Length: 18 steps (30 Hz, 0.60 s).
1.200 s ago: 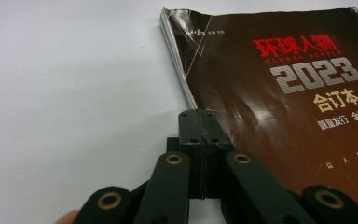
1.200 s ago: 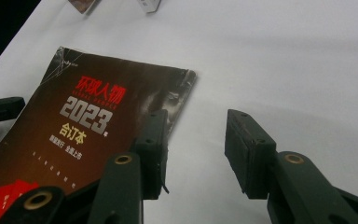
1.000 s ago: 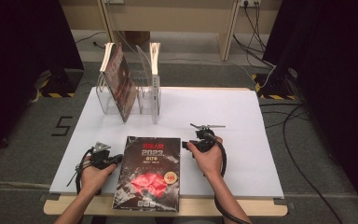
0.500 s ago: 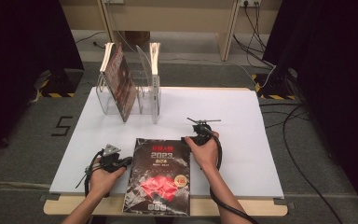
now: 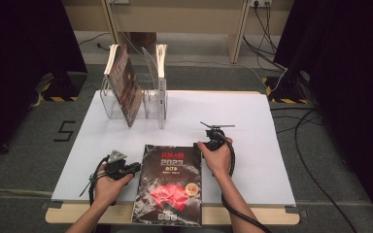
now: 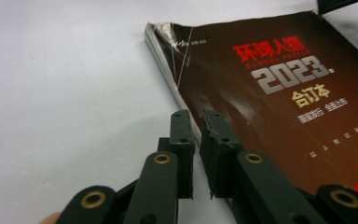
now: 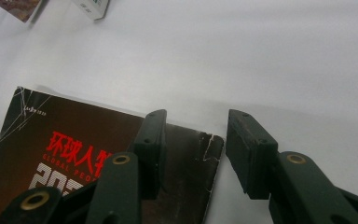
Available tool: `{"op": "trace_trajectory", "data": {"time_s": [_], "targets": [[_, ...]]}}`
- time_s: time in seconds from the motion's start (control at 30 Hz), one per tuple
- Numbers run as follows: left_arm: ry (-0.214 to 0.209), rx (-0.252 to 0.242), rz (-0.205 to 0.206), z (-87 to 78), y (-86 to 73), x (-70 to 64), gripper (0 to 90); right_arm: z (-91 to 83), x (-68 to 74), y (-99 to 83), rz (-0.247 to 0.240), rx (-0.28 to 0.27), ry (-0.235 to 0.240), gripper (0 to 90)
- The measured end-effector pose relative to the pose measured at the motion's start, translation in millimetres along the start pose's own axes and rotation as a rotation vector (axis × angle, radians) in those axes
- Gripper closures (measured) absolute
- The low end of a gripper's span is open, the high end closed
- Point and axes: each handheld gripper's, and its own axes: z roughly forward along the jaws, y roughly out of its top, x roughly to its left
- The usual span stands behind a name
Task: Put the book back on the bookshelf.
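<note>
A dark magazine (image 5: 170, 184) with a red and white "2023" title lies flat at the front of the white table, its lower end over the front edge. My left gripper (image 5: 135, 166) lies at the magazine's left edge. In the left gripper view the jaws (image 6: 197, 116) stand almost together, tips against the spine edge of the magazine (image 6: 270, 107), gripping nothing. My right gripper (image 5: 212, 137) is at the magazine's top right corner. In the right gripper view it (image 7: 193, 121) is open, the creased corner of the magazine (image 7: 65, 149) lying between the jaws.
A clear rack (image 5: 108, 104) stands at the back left of the white tabletop (image 5: 252, 126), holding a leaning red-brown book (image 5: 125, 82) and an upright white one (image 5: 161, 82). Cables and desk legs lie on the floor beyond.
The magazine has slid to the right and a little toward the front edge. My left gripper has followed it rightward along its left edge. The right gripper has barely moved.
</note>
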Motion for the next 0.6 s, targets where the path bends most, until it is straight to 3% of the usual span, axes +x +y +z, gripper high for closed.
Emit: {"op": "trace_trajectory", "data": {"time_s": [0.43,0.6], "targets": [[0.001,0.015,0.043,5.5,-3.7,-6.0,78.2,4.3,-2.4,-0.6,0.006,0.007,0.009,58.2],[0.012,0.017,0.062,5.6,-4.9,-9.1,80.6,2.5,-3.8,-3.3,0.043,0.008,0.037,57.9]]}}
